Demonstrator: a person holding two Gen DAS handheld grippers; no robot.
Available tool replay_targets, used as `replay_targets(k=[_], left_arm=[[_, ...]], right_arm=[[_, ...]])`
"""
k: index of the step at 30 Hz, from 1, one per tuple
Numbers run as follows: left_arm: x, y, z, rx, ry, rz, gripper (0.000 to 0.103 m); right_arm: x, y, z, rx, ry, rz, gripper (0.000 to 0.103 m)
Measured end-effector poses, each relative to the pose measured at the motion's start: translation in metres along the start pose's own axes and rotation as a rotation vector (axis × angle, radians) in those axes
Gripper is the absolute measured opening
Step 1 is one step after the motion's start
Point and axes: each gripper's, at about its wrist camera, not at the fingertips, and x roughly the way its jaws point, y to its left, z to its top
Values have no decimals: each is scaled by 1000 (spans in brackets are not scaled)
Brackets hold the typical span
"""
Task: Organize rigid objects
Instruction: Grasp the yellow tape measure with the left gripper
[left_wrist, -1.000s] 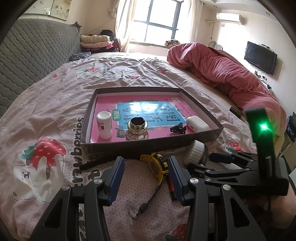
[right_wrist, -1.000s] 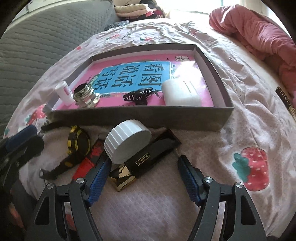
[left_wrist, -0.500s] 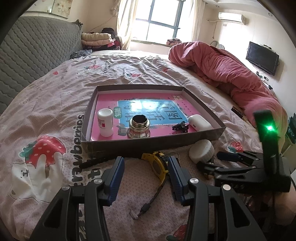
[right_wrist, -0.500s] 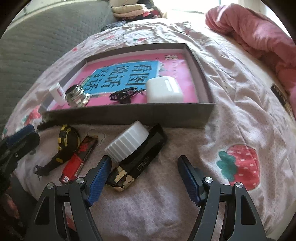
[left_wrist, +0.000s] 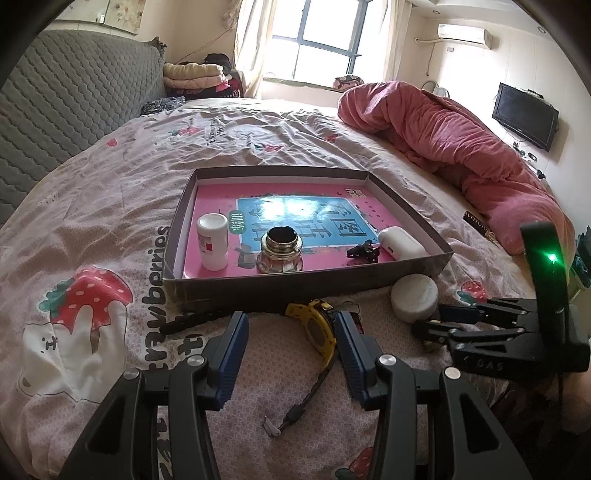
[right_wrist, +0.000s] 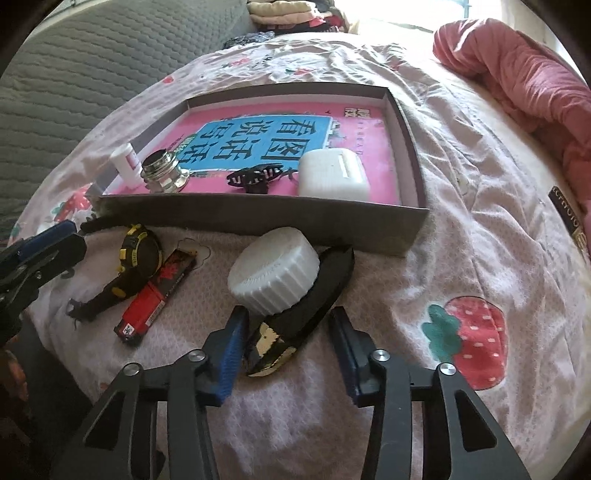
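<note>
A shallow grey box (left_wrist: 295, 291) (right_wrist: 258, 218) lies on the bed. It holds a white bottle (left_wrist: 212, 242), a glass jar (left_wrist: 280, 249), a black hair clip (right_wrist: 255, 179) and a white case (right_wrist: 332, 177). In front of it sit a round white ribbed jar (right_wrist: 275, 271) (left_wrist: 413, 297), leaning on a flat black-and-gold case (right_wrist: 295, 325), a yellow-and-black watch (left_wrist: 314, 325) (right_wrist: 136, 254) and a red-and-black pack (right_wrist: 155, 295). My right gripper (right_wrist: 288, 343) (left_wrist: 428, 321) straddles the black-and-gold case, jaws closing, with a gap still on the right side. My left gripper (left_wrist: 291, 354) (right_wrist: 48, 243) is open just short of the watch.
A rolled pink quilt (left_wrist: 461, 140) lies along the right of the bed and a grey padded headboard (left_wrist: 74, 96) stands on the left. A black strap (left_wrist: 192, 319) lies by the box's near left corner. A small dark packet (right_wrist: 569, 218) rests near the quilt.
The right gripper's jaws have come in from wide apart to close on either side of the black-and-gold case. The left gripper has not moved.
</note>
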Motion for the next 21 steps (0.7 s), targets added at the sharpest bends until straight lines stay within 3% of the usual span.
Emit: replay_targets(k=[16, 21], left_arm=[[19, -22, 0, 36, 24, -2, 48], [31, -27, 0, 31, 42, 16, 48]], right_arm=[[12, 7, -3, 12, 6, -88, 42], [6, -5, -4, 32, 13, -51, 35]])
